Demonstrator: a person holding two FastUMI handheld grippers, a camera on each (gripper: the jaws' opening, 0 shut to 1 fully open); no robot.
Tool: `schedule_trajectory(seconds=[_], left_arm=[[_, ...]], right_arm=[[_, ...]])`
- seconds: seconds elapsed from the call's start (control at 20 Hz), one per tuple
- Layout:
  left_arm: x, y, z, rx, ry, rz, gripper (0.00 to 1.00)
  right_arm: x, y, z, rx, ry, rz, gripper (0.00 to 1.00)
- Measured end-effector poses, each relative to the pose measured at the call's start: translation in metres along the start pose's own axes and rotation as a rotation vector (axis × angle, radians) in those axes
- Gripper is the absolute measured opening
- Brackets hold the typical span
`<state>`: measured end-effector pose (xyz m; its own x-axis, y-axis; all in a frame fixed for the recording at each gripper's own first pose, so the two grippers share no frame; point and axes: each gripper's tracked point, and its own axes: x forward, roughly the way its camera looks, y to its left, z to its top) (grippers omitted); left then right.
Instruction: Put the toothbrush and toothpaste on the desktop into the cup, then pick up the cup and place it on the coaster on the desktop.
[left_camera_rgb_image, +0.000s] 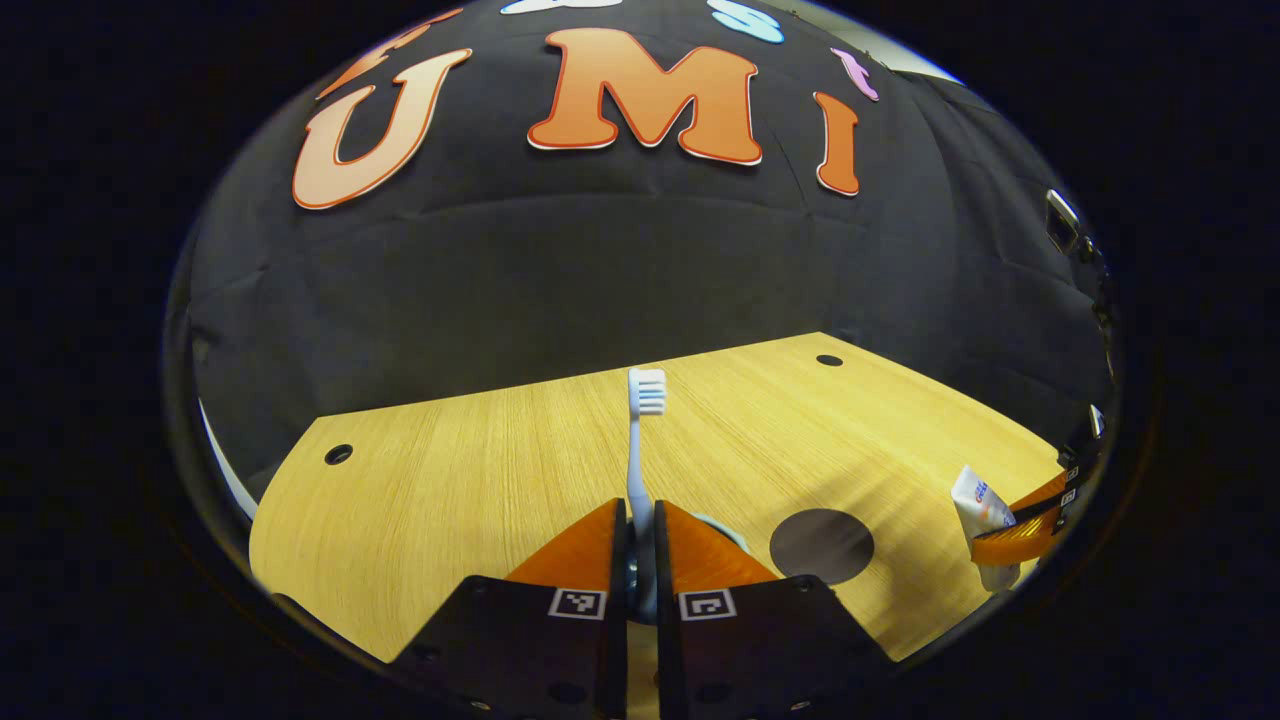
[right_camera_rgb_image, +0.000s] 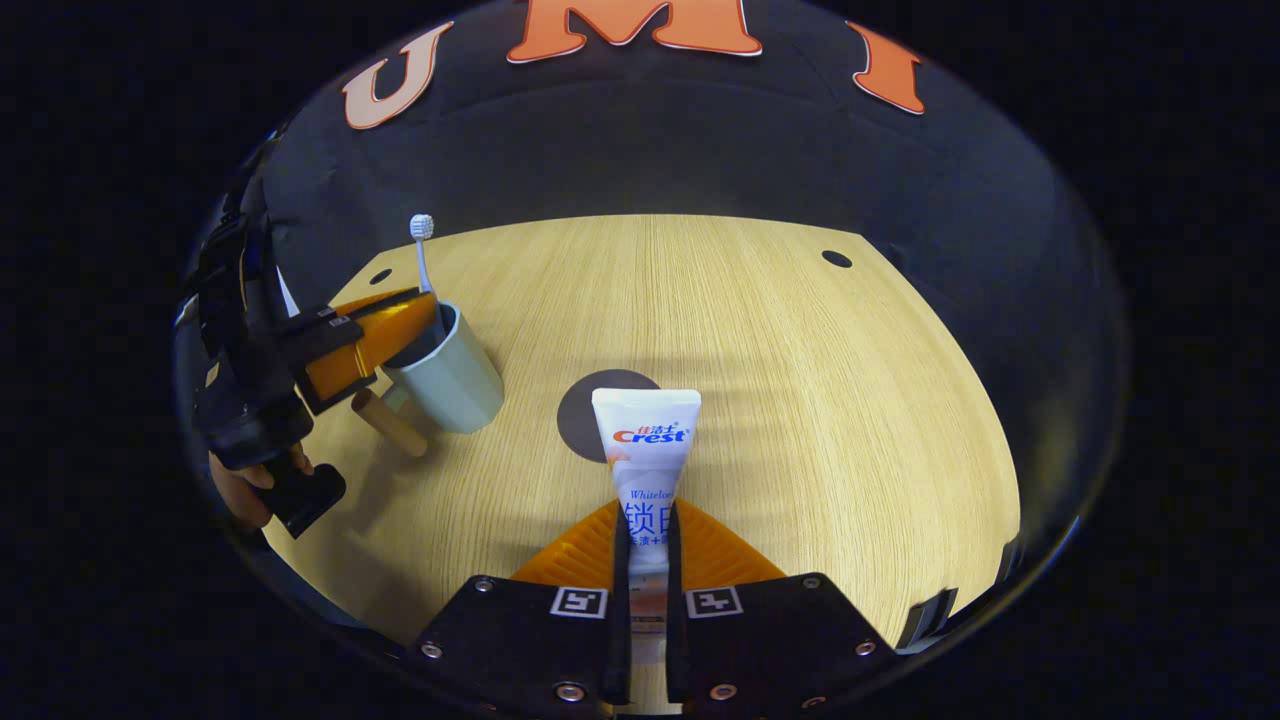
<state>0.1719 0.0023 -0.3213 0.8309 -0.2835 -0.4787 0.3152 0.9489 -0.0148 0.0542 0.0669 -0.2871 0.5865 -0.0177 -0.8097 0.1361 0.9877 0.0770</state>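
Left gripper (left_camera_rgb_image: 640, 530): pinched on the toothbrush (left_camera_rgb_image: 641, 440) at the lower handle, bristles up, fingers pressed to both sides. Seen from the right gripper view, same left gripper (right_camera_rgb_image: 415, 320) poised over the cup (right_camera_rgb_image: 450, 370), brush (right_camera_rgb_image: 424, 255) upright with its lower end at or just inside the rim; depth of insertion not discernible.

Right gripper (right_camera_rgb_image: 648, 545): clamped on the toothpaste (right_camera_rgb_image: 648, 450), tube standing upright between the fingers, held above the desktop (right_camera_rgb_image: 800, 400). Coaster (right_camera_rgb_image: 590, 415) directly behind the tube, bare, near the cup but apart from it.

Probable hazards:
- Release of the brush before the handle clears the rim: brush tips outward onto the desktop.
- Sideways pressure from the left fingers on the rim: cup tilts or slides.
- Second insertion while the left gripper hovers over the opening: collision between grippers.
- Tube dropped in at an angle: cup top-heavy, liable to topple during transfer to the coaster.
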Motion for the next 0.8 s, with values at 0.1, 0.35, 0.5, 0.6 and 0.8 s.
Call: schedule_trajectory(seconds=[0.1,0.35,0.5,0.6,0.8], left_arm=[[-0.008,-0.001,0.001,0.003,0.000,-0.004,0.29],[-0.036,0.010,0.010,0.010,-0.012,0.026,0.77],[-0.060,0.019,0.017,-0.007,-0.030,0.052,0.82],[-0.076,0.025,0.018,-0.017,-0.034,0.069,0.85],[-0.104,0.042,0.015,-0.044,-0.035,0.119,0.89]], right_arm=[[0.005,0.004,0.013,-0.009,-0.005,0.008,0.14],[-0.005,0.015,0.028,-0.027,-0.040,0.037,0.14],[-0.005,0.025,0.043,-0.038,-0.078,0.069,0.14],[-0.009,0.038,0.058,-0.064,-0.126,0.100,0.14],[-0.017,0.070,0.088,-0.073,-0.214,0.189,0.14]])
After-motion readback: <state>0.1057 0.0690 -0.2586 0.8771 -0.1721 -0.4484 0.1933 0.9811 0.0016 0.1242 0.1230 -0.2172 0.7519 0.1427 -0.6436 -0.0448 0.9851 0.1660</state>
